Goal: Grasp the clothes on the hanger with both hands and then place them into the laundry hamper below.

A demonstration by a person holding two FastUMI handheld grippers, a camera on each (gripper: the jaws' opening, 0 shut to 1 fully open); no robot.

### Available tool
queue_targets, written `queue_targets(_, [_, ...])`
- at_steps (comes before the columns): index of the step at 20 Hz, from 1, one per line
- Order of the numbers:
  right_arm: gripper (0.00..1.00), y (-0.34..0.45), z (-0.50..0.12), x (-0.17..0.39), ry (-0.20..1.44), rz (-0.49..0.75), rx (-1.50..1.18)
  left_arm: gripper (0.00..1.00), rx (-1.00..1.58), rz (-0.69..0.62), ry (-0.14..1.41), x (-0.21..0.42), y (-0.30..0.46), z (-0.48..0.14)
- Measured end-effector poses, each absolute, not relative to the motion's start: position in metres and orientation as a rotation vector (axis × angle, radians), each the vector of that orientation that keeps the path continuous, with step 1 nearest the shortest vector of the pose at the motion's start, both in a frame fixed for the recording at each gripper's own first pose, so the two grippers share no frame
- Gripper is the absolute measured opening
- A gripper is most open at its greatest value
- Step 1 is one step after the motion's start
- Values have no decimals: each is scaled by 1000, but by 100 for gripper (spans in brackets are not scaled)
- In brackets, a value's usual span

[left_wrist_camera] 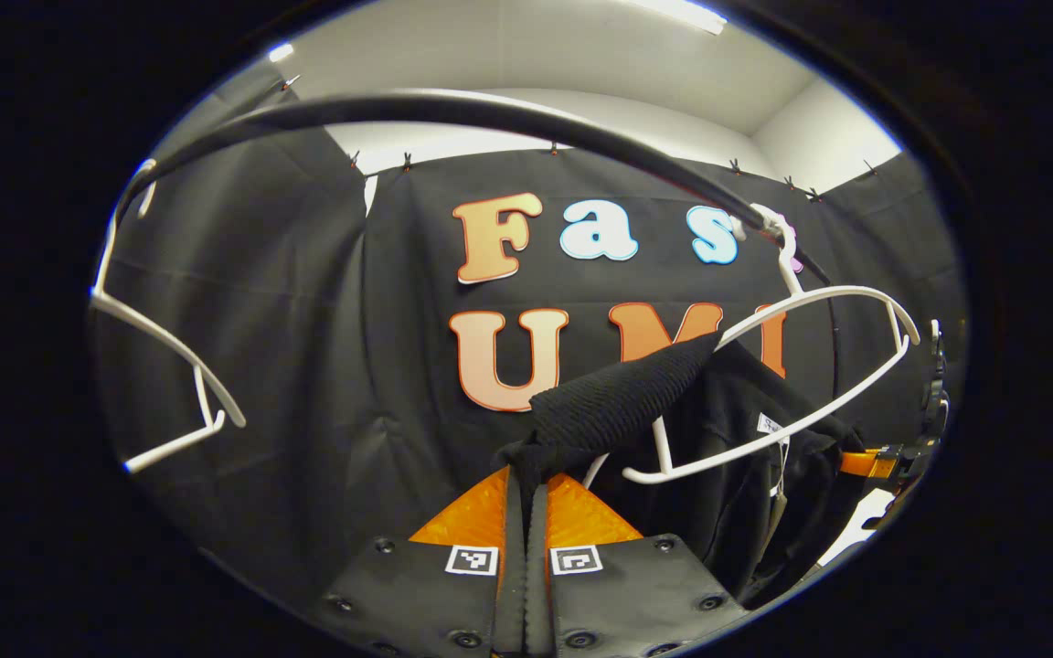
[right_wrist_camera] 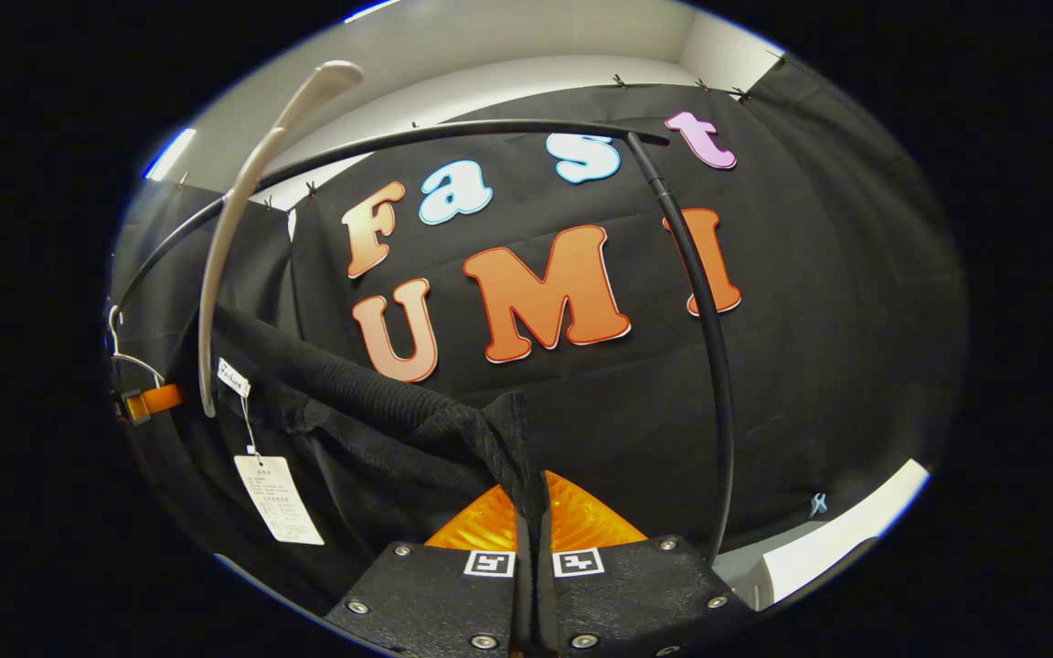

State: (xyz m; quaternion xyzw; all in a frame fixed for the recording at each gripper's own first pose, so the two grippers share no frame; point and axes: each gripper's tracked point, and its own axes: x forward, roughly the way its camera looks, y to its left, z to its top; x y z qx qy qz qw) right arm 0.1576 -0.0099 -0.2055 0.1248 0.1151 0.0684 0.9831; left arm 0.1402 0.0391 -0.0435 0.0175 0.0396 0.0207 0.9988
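Observation:
A black knit garment [left_wrist_camera: 618, 402] hangs off a white hanger [left_wrist_camera: 819, 375] that is hooked on the black rail [left_wrist_camera: 453, 110]. My left gripper [left_wrist_camera: 526, 475] is shut on a bunched corner of the garment near the shoulder. In the right gripper view the same black garment [right_wrist_camera: 380, 411] stretches leftward, with a white tag [right_wrist_camera: 278, 498] dangling from it. My right gripper [right_wrist_camera: 531, 484] is shut on the garment's other shoulder edge. The white hanger [right_wrist_camera: 243, 210] rises at the left of that view. The other gripper's orange parts [left_wrist_camera: 860, 461] show at the far right of the left gripper view.
A second, bare white hanger [left_wrist_camera: 170, 366] hangs on the rail at the left of the left gripper view. The rail's black upright post [right_wrist_camera: 705, 347] stands just right of my right gripper. A white ledge [right_wrist_camera: 846, 539] lies low at the right.

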Motion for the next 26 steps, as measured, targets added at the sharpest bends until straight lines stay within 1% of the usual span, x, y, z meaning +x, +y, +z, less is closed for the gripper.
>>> queue_targets(2, [1, -11, -203, 153, 204, 129, 216, 7, 66, 49, 77, 138, 41, -49])
queue_targets(4, [1, -5, -211, 149, 217, 133, 210, 7, 80, 64, 73, 139, 41, -52])
queue_targets(9, [1, 13, -234, 142, 252, 147, 188, 7, 35, 38, 96, 133, 38, -68])
queue_targets(16, [1, 44, -248, 127, 273, 170, 167, 7, -42, 75, 124, 130, 52, -89])
queue_targets(18, [1, 52, -255, 124, 281, 176, 160, 7, -26, 120, 152, 128, 73, -109])
queue_targets(19, [1, 54, -260, 124, 289, 172, 154, 10, -19, 137, 167, 123, 84, -119])
queue_targets(20, [1, 53, -266, 123, 299, 169, 151, 7, -13, 148, 179, 117, 90, -126])
queue_targets(21, [1, 52, -273, 122, 312, 163, 149, 7, -2, 161, 193, 115, 93, -138])
queue_targets(22, [1, 50, -281, 121, 328, 155, 144, 10, 13, 173, 206, 112, 98, -146])
queue_targets(23, [1, 49, -289, 121, 342, 150, 139, 10, 18, 170, 222, 112, 99, -157])
queue_targets(24, [1, 50, -296, 118, 355, 149, 143, 7, 5, 157, 248, 111, 93, -172])
queue_targets(26, [1, 61, -309, 110, 381, 176, 165, 7, -27, 123, 307, 109, 79, -204])
